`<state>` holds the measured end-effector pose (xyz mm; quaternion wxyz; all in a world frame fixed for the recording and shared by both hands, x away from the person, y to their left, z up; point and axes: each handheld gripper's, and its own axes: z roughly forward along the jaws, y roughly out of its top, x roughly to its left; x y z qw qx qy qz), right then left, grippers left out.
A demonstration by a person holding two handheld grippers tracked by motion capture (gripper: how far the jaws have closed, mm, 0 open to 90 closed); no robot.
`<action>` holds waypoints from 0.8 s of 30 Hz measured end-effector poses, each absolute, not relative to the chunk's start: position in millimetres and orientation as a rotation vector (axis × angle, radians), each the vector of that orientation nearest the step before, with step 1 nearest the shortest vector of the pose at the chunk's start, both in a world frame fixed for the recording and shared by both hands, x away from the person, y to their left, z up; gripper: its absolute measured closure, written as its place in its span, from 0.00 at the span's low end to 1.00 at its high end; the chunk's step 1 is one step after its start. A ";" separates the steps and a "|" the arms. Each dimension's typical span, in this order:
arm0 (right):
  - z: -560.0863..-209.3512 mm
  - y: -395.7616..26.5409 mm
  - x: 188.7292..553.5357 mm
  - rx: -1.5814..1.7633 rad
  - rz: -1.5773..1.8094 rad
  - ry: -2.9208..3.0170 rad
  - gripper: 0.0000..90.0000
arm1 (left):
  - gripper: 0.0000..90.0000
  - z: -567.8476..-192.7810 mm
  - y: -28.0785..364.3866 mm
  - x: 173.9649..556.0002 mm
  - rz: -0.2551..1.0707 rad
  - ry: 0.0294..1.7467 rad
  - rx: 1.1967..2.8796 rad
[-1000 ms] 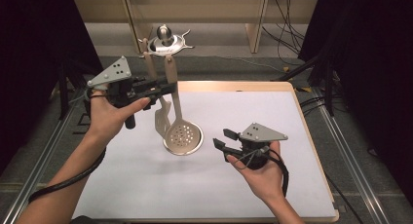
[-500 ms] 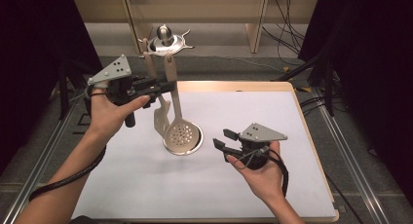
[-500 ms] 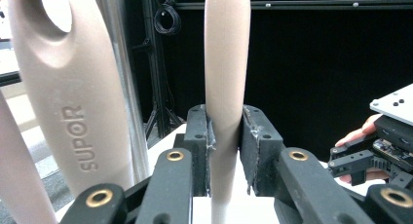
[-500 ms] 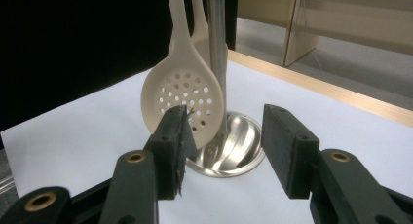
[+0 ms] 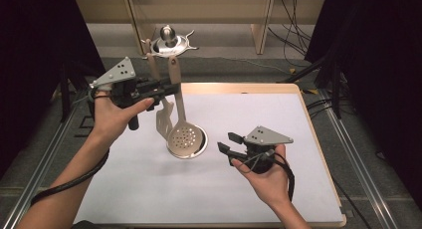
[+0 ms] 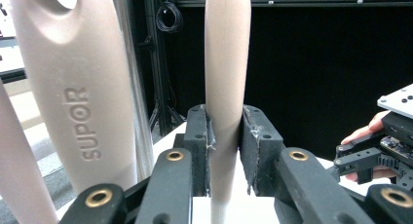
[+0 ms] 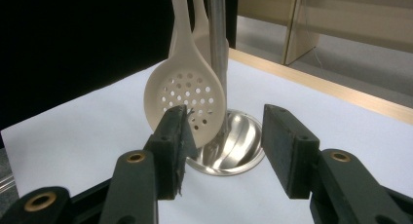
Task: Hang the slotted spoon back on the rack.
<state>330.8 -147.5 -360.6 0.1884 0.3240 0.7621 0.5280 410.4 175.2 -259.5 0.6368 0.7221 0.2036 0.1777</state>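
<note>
In the left claw's own view, our left claw [image 6: 225, 151] is pinching the skimmer's handle [image 6: 225, 87], pads pressing both sides. The high view is showing the skimmer [image 5: 185, 137] hanging upright beside a spatula [image 5: 164, 120] over the steel stand base [image 5: 199, 148] on the bench [image 5: 298, 119]. Our right claw [image 7: 226, 151] is gaping wide and empty near that base.

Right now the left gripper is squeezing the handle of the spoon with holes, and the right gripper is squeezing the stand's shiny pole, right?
Not quite. The left gripper does squeeze the holed spoon handle, but the right gripper view shows the right gripper open, apart from the pole.
</note>
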 end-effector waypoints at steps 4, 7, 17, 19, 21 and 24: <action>-361.3 -147.6 331.3 0.907 1.483 2.141 0.59 | 0.82 -260.2 174.9 409.8 0.405 0.469 1.647; -361.7 -146.2 329.9 0.937 1.492 2.156 0.59 | 0.82 -261.1 175.0 409.1 0.410 0.467 1.646; -363.6 -146.9 331.8 0.913 1.478 2.153 0.59 | 0.74 -263.3 177.3 402.0 0.464 0.468 1.636; -364.4 -146.5 332.3 0.915 1.490 2.166 0.59 | 0.71 -264.1 179.9 398.9 0.480 0.467 1.635; -364.6 -146.7 332.4 0.917 1.488 2.166 0.59 | 0.69 -265.0 182.3 395.9 0.492 0.470 1.638; -364.9 -147.0 332.9 0.917 1.487 2.167 0.59 | 0.65 -268.3 187.1 390.4 0.510 0.478 1.621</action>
